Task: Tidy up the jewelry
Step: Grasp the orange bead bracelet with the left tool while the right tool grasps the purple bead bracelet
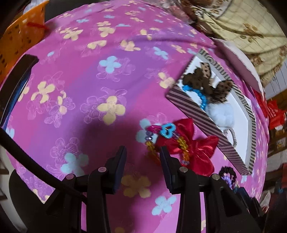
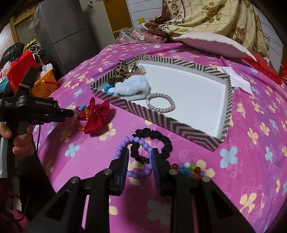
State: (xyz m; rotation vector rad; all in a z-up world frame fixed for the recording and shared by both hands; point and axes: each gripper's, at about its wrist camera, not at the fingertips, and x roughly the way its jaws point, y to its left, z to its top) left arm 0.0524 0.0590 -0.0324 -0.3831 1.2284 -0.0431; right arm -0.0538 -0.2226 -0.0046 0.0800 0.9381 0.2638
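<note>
My right gripper is shut on a purple bead bracelet that lies on the pink floral cloth. A fold of the black scrunchie sits between the pads too. A multicoloured bead bracelet lies just behind its right finger. My left gripper is open above the cloth. Right ahead of its tips lie a yellow bead bracelet with heart charms and a red bow. The striped box holds a leopard bow, a pale blue scrunchie, a blue bracelet and a silver braided band.
An orange basket stands beyond the cloth's left edge, beside a red box. A pale cushion and a floral blanket lie behind the striped box, with white paper at its far corner. A hand holds the left gripper.
</note>
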